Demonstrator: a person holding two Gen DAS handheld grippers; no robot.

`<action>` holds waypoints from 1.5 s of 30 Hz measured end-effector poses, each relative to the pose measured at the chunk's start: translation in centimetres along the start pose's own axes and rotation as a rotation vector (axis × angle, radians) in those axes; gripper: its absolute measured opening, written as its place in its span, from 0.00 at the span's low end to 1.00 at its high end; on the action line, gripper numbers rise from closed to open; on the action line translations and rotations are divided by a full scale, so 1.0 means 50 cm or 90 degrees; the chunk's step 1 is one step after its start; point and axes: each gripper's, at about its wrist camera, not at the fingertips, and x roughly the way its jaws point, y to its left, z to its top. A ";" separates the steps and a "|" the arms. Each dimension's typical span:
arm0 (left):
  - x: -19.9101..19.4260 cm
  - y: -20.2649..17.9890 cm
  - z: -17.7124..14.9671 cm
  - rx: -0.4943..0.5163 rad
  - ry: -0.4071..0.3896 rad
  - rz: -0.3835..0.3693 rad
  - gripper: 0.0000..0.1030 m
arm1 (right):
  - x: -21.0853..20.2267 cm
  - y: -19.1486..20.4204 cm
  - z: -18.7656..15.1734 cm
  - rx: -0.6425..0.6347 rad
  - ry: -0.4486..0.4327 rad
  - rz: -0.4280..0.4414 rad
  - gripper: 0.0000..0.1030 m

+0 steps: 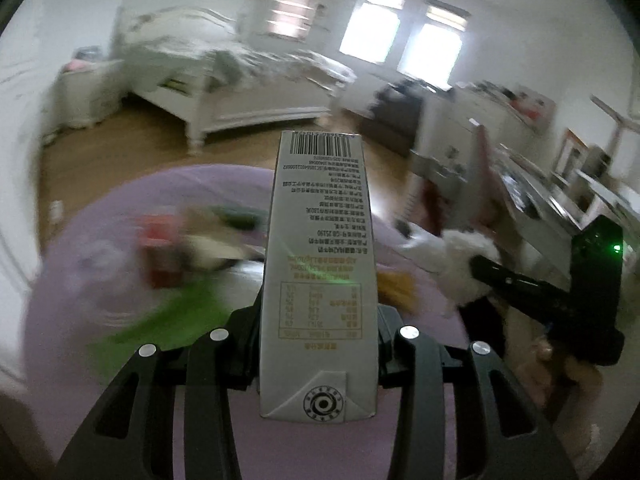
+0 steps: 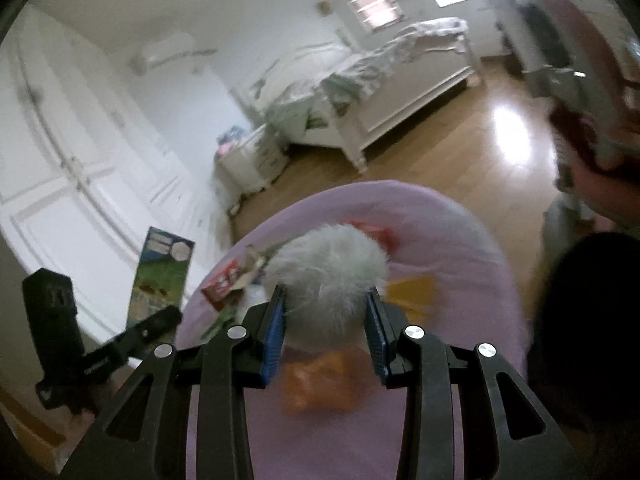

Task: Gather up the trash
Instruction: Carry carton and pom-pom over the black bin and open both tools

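My left gripper (image 1: pixel 318 320) has its jaws clamped on a grey drink carton (image 1: pixel 318 264), the pads pressing its two narrow sides low down, near the folded end that points back at the camera. The barcode end sticks forward and up, well past the jaws. I judge the carton light and probably empty: stiff along its edges, but with flat panels that would buckle under a harder squeeze, and a smooth coated skin that could slip. Holding it across the narrow sides near one end works, though the long free end makes it prone to swing; a grip nearer the middle would be steadier.

My right gripper (image 2: pixel 326 320) has its jaws closed on a white fluffy ball (image 2: pixel 330 280), the blue pads (image 2: pixel 275 332) sunk into the fur on either side. It looks very light and soft, with nothing to break; I expect the fur to compress, so the pads must bite into the core rather than the loose hairs.

Both pieces hang above a round lilac-covered bench (image 2: pixel 460 240), clear of its surface. More litter lies there: a red wrapper (image 2: pixel 222 282), an orange packet (image 2: pixel 318 380), a yellow piece (image 2: pixel 412 294) and green scraps (image 1: pixel 168 320), all blurred.

Both grippers point forward and slightly downward over the bench, side by side, each showing at the edge of the other's view. Beyond are wooden floor (image 2: pixel 460 148) and a white bed (image 1: pixel 240 92).
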 end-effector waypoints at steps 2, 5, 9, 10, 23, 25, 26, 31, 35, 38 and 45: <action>0.039 -0.055 0.002 0.018 0.017 -0.028 0.40 | -0.045 -0.057 -0.011 0.023 -0.019 -0.022 0.35; 0.116 -0.146 0.000 0.052 0.050 -0.077 0.40 | -0.100 -0.167 -0.028 0.074 -0.038 -0.067 0.35; 0.202 -0.294 -0.032 0.106 0.105 -0.123 0.40 | -0.169 -0.331 -0.075 0.161 -0.051 -0.137 0.36; 0.229 -0.325 -0.037 0.117 0.122 -0.134 0.40 | -0.172 -0.360 -0.084 0.176 -0.047 -0.154 0.36; 0.450 -0.521 -0.122 0.255 0.263 -0.110 0.41 | -0.175 -0.589 -0.197 0.301 0.013 -0.197 0.43; 0.460 -0.523 -0.128 0.266 0.268 -0.098 0.43 | -0.169 -0.585 -0.193 0.309 0.014 -0.187 0.52; 0.460 -0.521 -0.129 0.269 0.265 -0.090 0.54 | -0.170 -0.584 -0.194 0.311 0.013 -0.187 0.58; 0.434 -0.513 -0.119 0.262 0.228 -0.088 0.82 | -0.178 -0.544 -0.175 0.316 0.010 -0.198 0.61; 0.405 -0.504 -0.108 0.254 0.206 -0.094 0.82 | -0.186 -0.523 -0.167 0.305 0.005 -0.200 0.61; 0.365 -0.483 -0.093 0.236 0.180 -0.099 0.82 | -0.182 -0.488 -0.158 0.280 0.006 -0.193 0.61; 0.226 -0.329 -0.058 0.163 0.101 -0.069 0.84 | -0.130 -0.327 -0.112 0.169 0.028 -0.131 0.61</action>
